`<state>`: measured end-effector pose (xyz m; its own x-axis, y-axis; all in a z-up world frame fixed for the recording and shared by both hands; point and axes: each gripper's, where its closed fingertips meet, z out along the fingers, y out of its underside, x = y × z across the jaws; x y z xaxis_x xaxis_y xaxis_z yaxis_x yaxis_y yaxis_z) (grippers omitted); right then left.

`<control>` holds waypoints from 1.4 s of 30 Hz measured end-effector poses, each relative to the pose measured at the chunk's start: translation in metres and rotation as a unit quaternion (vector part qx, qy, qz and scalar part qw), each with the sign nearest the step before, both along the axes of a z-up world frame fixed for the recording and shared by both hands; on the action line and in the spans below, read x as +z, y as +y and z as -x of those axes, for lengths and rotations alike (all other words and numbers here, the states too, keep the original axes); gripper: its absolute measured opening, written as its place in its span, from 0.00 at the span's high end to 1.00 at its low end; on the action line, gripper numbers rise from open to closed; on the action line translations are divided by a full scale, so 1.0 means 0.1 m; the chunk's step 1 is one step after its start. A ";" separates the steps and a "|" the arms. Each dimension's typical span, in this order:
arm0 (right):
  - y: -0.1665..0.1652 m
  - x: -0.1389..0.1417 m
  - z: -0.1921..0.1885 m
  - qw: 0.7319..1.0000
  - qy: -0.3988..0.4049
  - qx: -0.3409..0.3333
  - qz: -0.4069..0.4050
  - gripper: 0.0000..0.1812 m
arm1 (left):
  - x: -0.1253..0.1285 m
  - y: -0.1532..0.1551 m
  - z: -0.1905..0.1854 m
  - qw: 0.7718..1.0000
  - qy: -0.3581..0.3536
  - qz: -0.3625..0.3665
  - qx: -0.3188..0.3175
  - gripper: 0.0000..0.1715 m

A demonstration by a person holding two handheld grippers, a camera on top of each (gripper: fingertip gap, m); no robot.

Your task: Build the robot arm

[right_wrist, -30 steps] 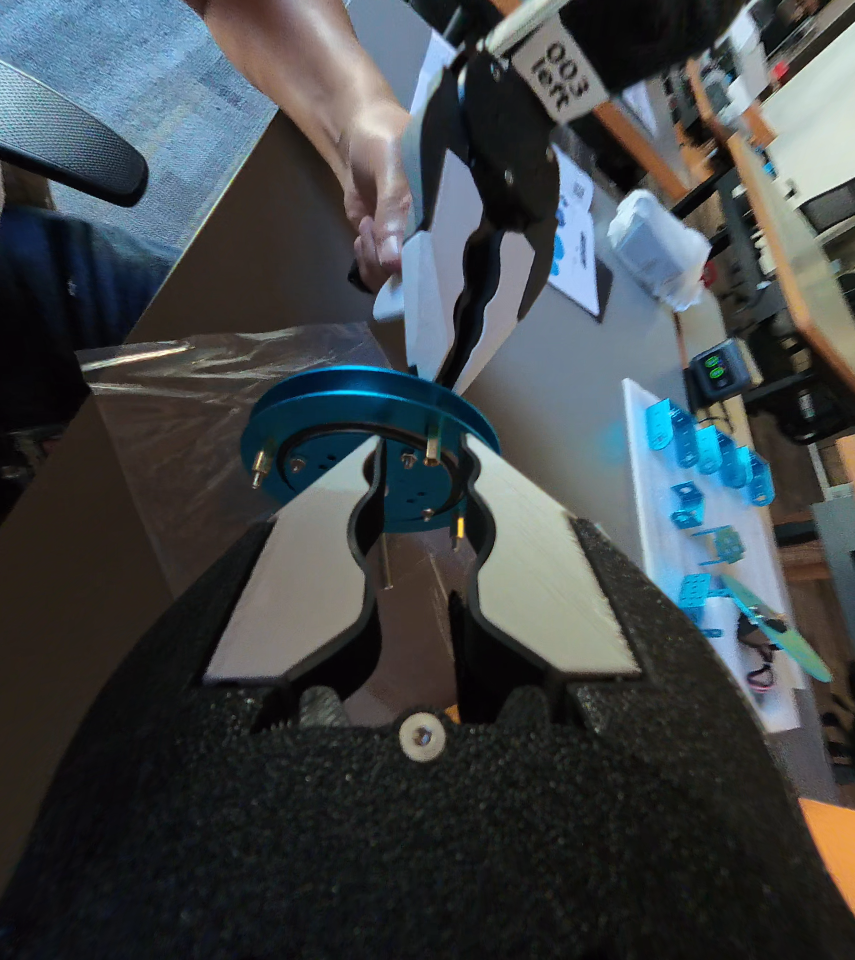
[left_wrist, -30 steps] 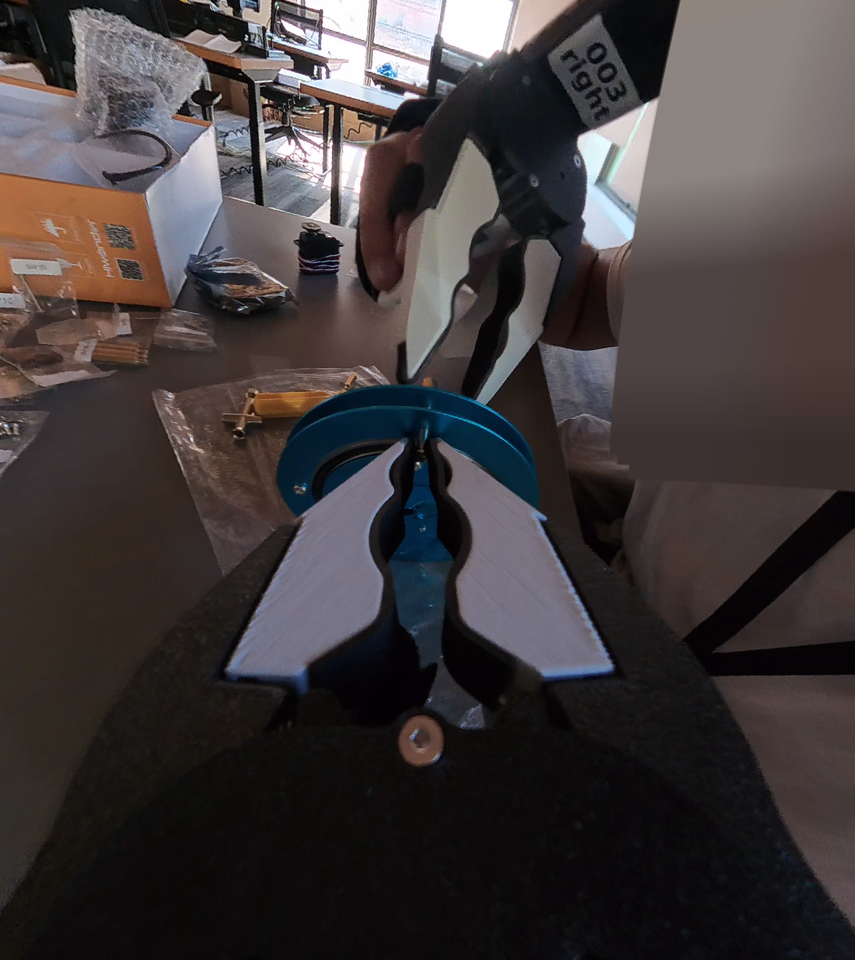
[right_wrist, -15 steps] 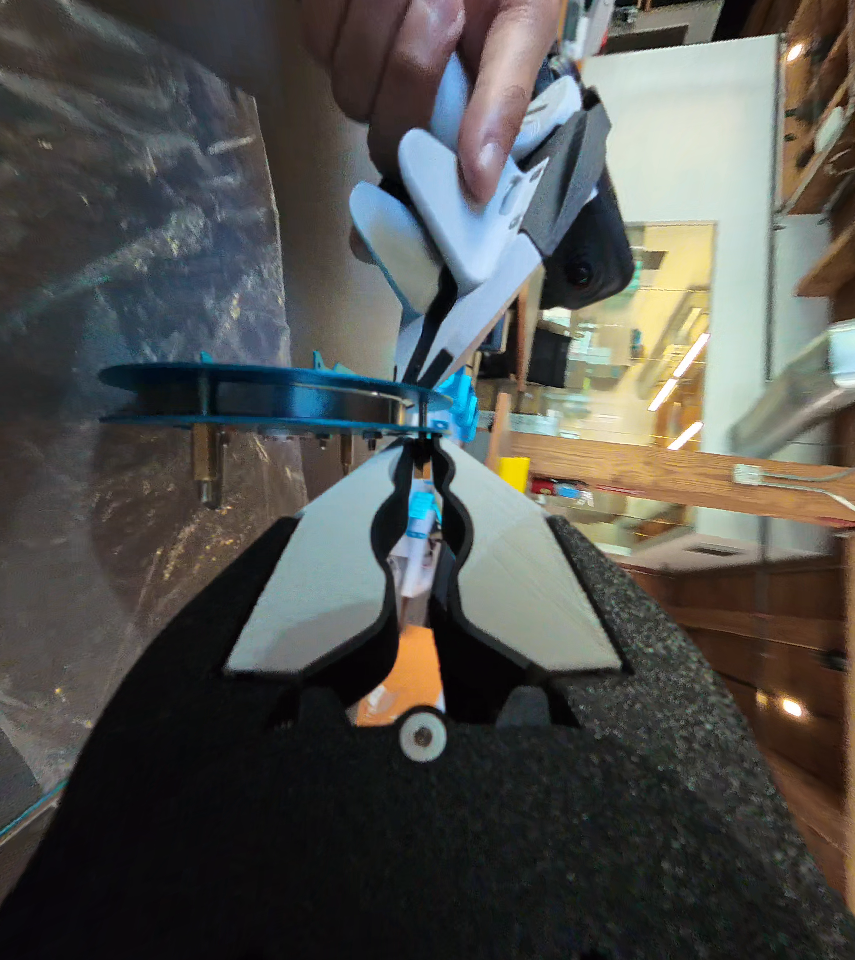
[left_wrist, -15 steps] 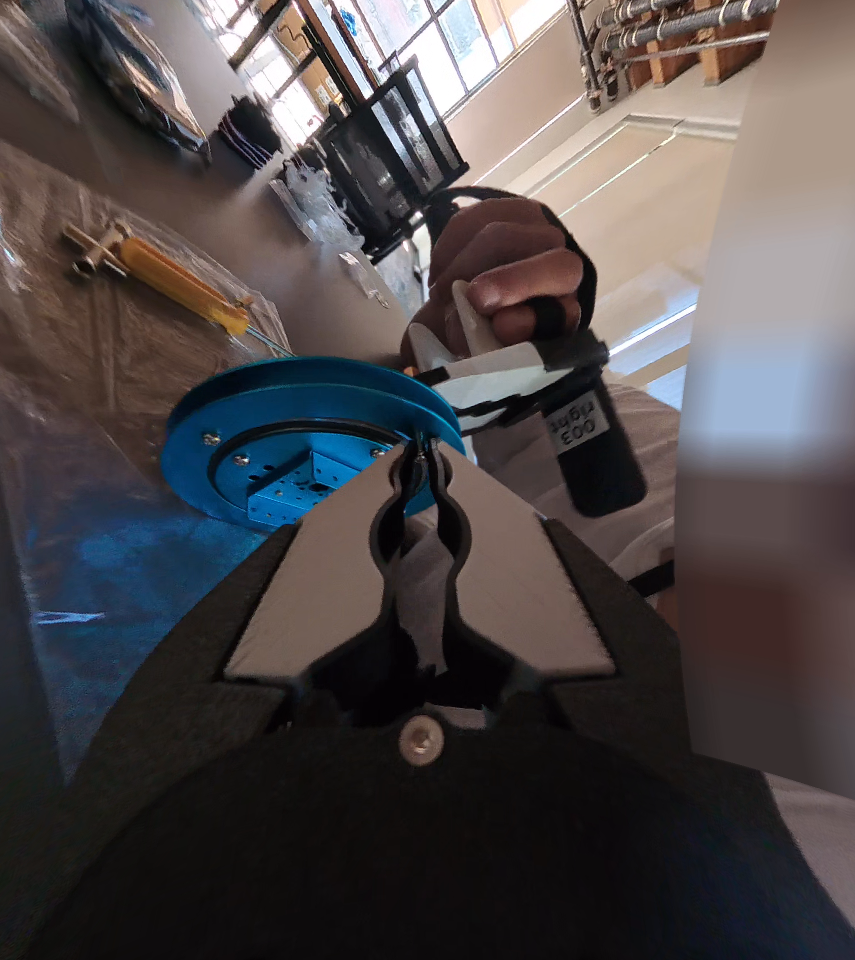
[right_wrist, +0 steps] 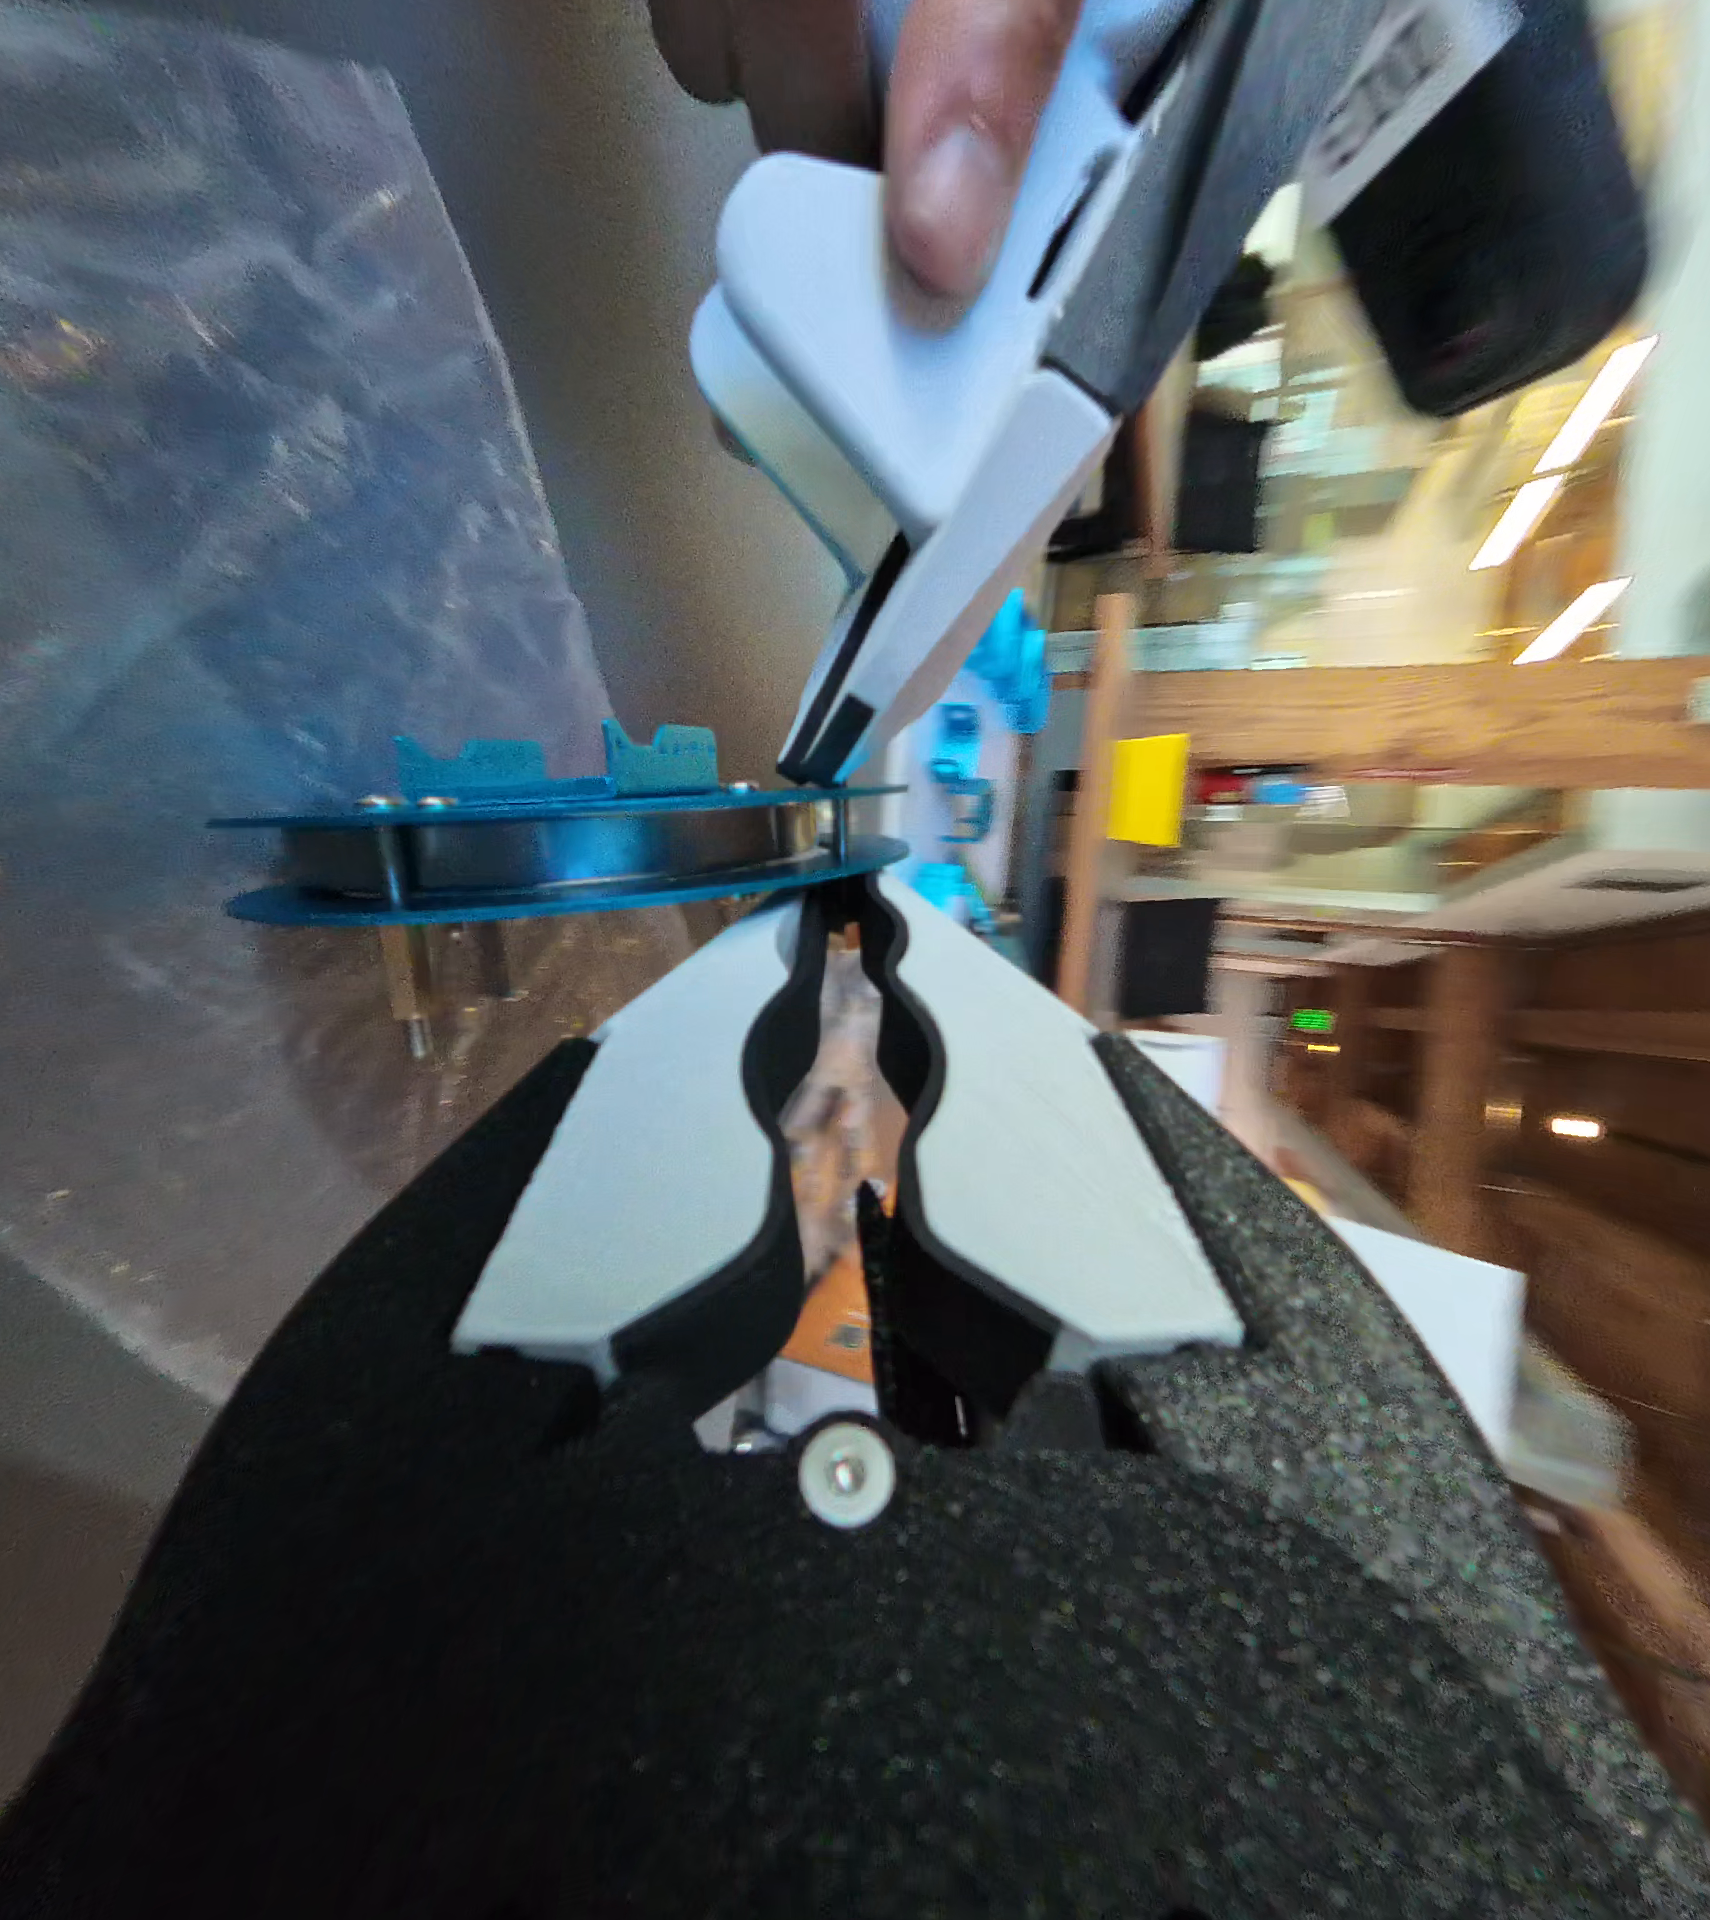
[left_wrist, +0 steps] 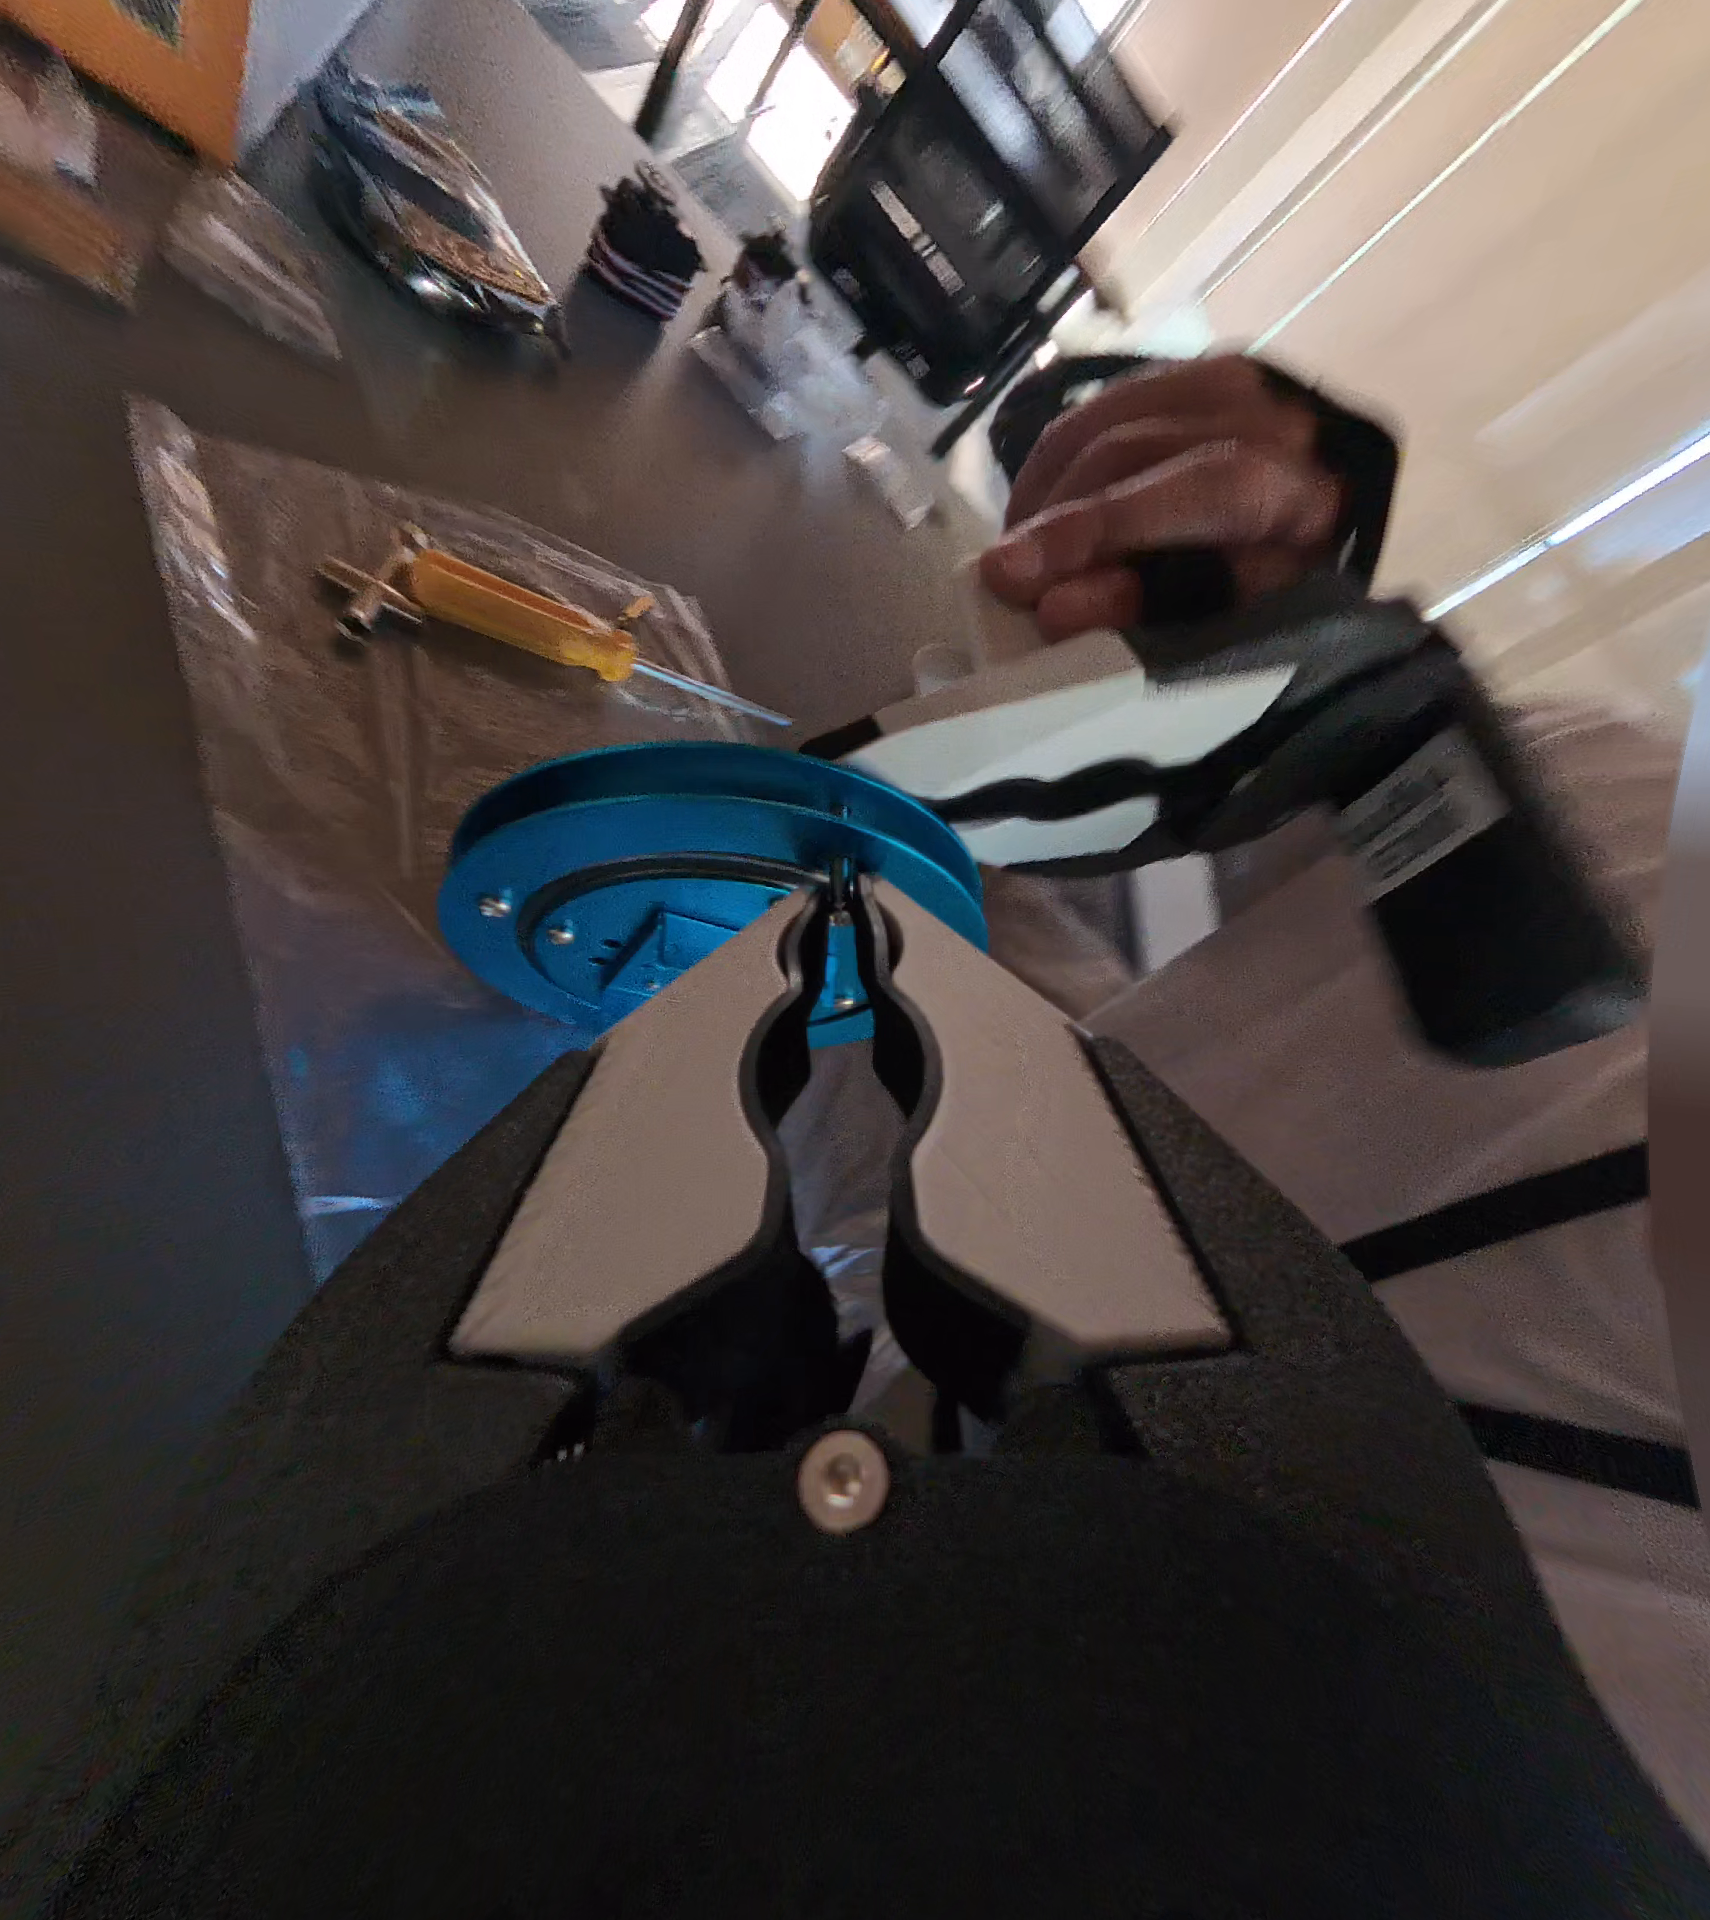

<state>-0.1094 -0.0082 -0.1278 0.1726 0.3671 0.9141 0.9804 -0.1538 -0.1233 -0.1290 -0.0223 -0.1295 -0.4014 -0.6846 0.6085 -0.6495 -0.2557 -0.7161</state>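
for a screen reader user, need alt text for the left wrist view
The left gripper is shut on the rim of a blue disc assembly above a clear plastic bag, while the right gripper grips its far edge. A yellow-handled screwdriver lies behind.

Each gripper has a body of coarse black foam-like material with a round silver screw set in the middle near the camera. From it run two pale grey fingers [left_wrist: 664,1174], broad and flat, tapering forward, each edged inside with a wavy black rubber lining. The right gripper [left_wrist: 815,743], seen from the left wrist view, carries a black block with a white label and a black strap over the hand [left_wrist: 1163,499]. The person wears a white garment with black stripes [left_wrist: 1495,1216]
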 end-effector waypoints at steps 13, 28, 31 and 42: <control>-0.34 -0.09 0.08 0.669 0.430 -0.121 0.594 0.98 | -0.04 -0.01 -0.11 0.659 -0.304 -0.687 0.027 0.98; -0.24 -0.08 0.09 0.942 0.199 -0.004 0.271 0.96 | -0.10 -0.05 -0.06 0.887 -0.127 -0.443 0.018 0.98; -0.17 -0.07 0.02 0.991 0.029 0.010 0.132 0.96 | -0.09 -0.09 -0.05 0.954 -0.038 -0.296 -0.002 0.98; -0.07 -0.01 -0.04 0.994 -0.108 0.015 0.000 0.97 | -0.11 -0.04 -0.08 0.945 -0.033 -0.325 0.003 0.98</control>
<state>-0.1058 -0.0153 -0.1289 -0.0379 0.3682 0.9290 0.9882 -0.1244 0.0896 -0.1206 -0.0267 -0.1406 -0.4190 -0.9074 0.0326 -0.5985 0.2490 -0.7614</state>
